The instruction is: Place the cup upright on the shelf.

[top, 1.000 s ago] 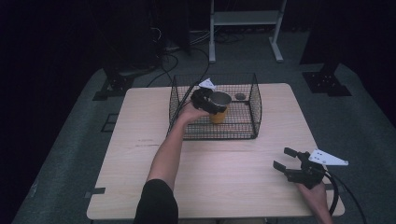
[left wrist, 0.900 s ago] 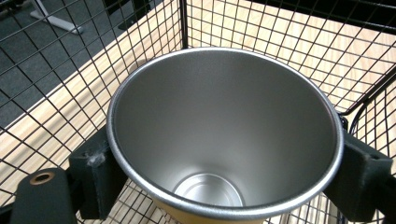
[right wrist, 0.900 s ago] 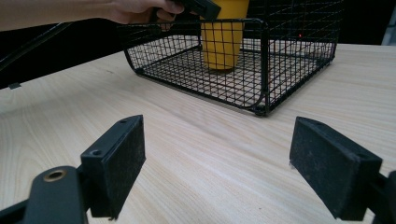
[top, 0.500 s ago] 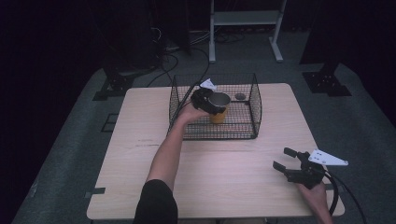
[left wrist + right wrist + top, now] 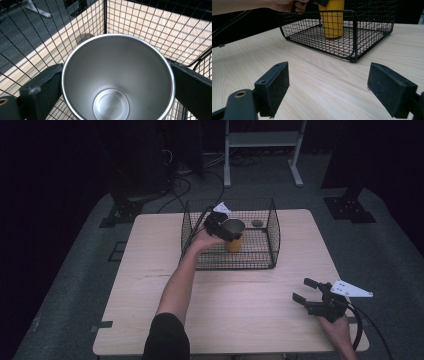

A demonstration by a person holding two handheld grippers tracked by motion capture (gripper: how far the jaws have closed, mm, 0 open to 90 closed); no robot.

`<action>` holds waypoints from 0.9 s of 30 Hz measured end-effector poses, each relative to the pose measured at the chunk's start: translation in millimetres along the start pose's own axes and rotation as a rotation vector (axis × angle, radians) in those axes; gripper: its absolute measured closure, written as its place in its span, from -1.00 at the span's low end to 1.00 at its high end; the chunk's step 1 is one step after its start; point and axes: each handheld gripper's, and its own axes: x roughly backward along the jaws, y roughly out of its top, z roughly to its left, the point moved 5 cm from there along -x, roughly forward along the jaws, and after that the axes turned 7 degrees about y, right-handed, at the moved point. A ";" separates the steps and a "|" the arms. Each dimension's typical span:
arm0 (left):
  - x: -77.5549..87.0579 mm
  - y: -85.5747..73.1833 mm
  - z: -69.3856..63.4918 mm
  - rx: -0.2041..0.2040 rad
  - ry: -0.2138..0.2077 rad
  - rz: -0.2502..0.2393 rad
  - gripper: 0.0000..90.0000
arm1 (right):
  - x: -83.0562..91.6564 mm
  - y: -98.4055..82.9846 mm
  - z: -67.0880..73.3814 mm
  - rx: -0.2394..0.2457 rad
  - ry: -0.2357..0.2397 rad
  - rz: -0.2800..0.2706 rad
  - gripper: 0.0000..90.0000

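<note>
Setting the cup down in the basket

My left gripper [image 5: 222, 226], frame centre, clamps the cup [image 5: 234, 235] in the basket [image 5: 272, 227]; next I release (right gripper [image 5: 307, 291] gapes empty).

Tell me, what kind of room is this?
Probably a lab or studio for recording hand work. A lone wooden table stands on grey carpet with dark surroundings, cables trail behind it, and a metal stand is at the back. A wire basket holds a yellow cup.
</note>
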 end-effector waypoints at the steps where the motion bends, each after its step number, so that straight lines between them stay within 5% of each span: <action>1: 0.9 1.3 0.0 0.003 0.003 -0.008 -0.99 | 0.0 0.0 0.1 -0.001 0.001 0.000 -0.63; 17: 25.3 22.8 -3.6 0.006 0.034 -0.117 -0.99 | 0.0 0.1 0.3 -0.003 0.003 -0.002 -0.63; 27: 36.2 33.7 -12.6 0.007 0.009 -0.177 -0.99 | 0.6 0.4 0.0 -0.009 0.004 -0.008 -0.64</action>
